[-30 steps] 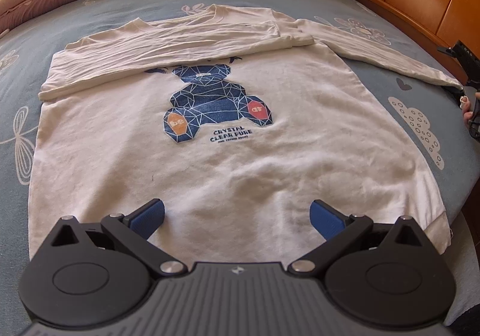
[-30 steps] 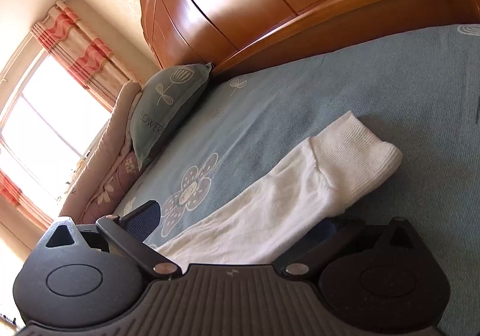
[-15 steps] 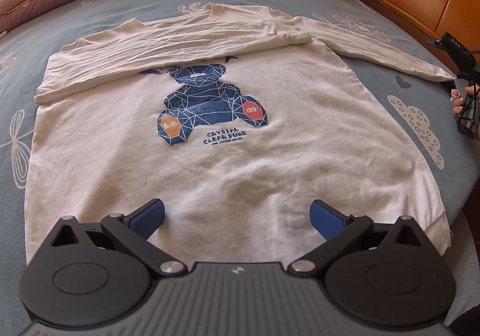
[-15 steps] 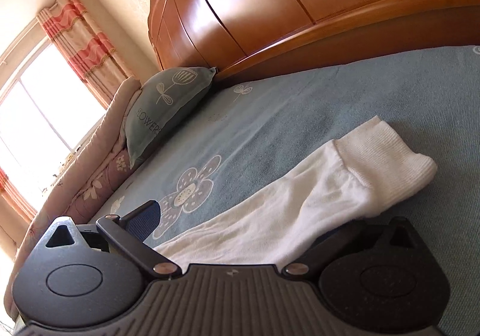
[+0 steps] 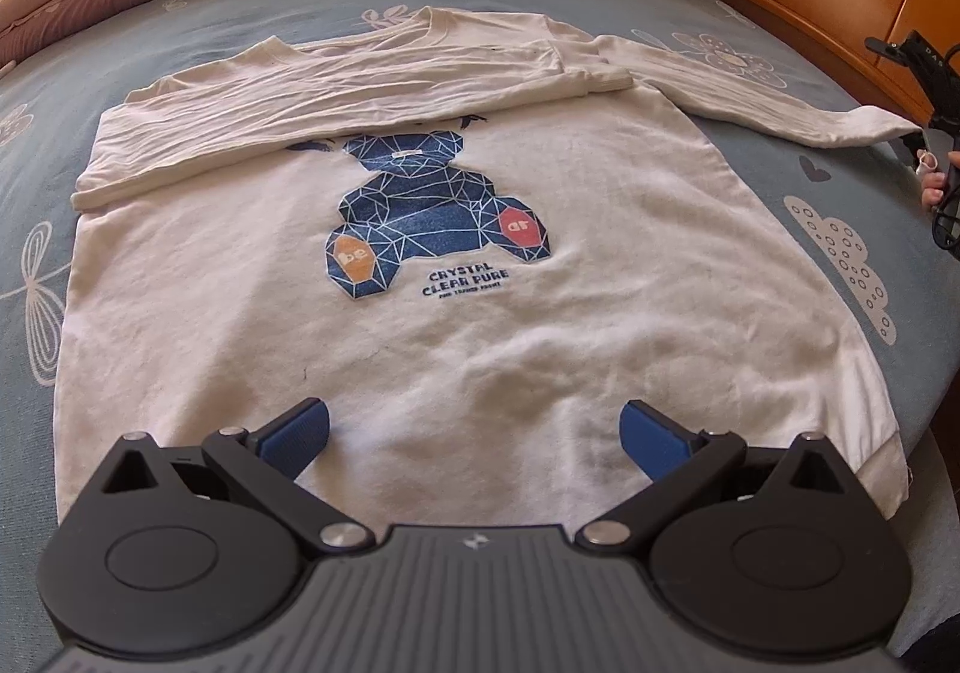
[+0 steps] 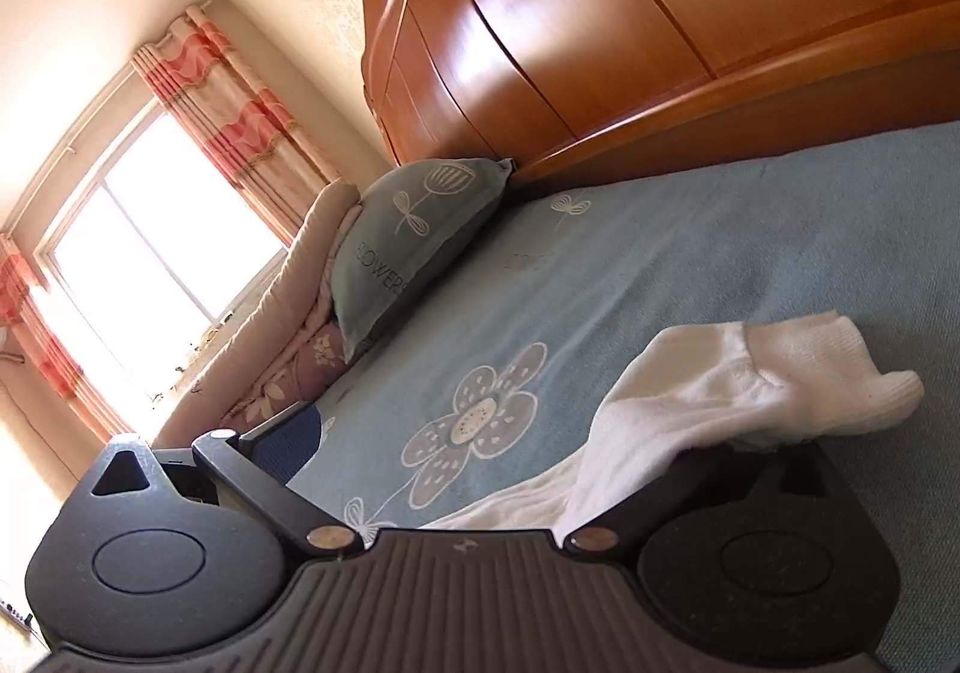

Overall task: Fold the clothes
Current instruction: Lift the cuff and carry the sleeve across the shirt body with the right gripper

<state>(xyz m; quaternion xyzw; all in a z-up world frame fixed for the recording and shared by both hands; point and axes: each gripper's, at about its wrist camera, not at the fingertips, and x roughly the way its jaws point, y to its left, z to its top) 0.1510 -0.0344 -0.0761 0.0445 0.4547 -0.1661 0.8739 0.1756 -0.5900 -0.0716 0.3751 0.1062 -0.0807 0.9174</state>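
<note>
Left gripper (image 5: 474, 430): jaws spread wide, blue pads (image 5: 297, 433) hovering over the hem end of the shirt (image 5: 480, 325), holding nothing. No contact with the cloth that I can make out.

Right gripper (image 6: 480, 454): left pad (image 6: 288, 442) stands clear over the sheet; the right finger is buried under the cuff (image 6: 834, 373). Jaws look wide apart, so the cuff seems draped over one finger, not pinched. Whether the hidden pad bears on cloth, cannot tell.

Change over the last second: the cuff lay flat on the bed sheet (image 6: 690, 253); now its end is raised and humped over the right finger, with shadow beneath. The right gripper has slid under the sleeve. From the left camera, the sleeve (image 5: 780, 108) tip now sits right at the right gripper (image 5: 936, 132) at the frame's edge, a fingertip showing beside it.

Shirt: flat, front up, bear print (image 5: 432, 211) showing, in the middle of the bed. One sleeve is already folded across the chest (image 5: 336, 102). The other still runs out toward the wooden headboard (image 6: 600, 42). Pillow (image 6: 414, 241) well apart at the far end.

Judgement: second sleeve fold is starting. Next call is to close on the cuff, then carry it across the chest. Risk: loose cuff slides off an unclosed finger.
</note>
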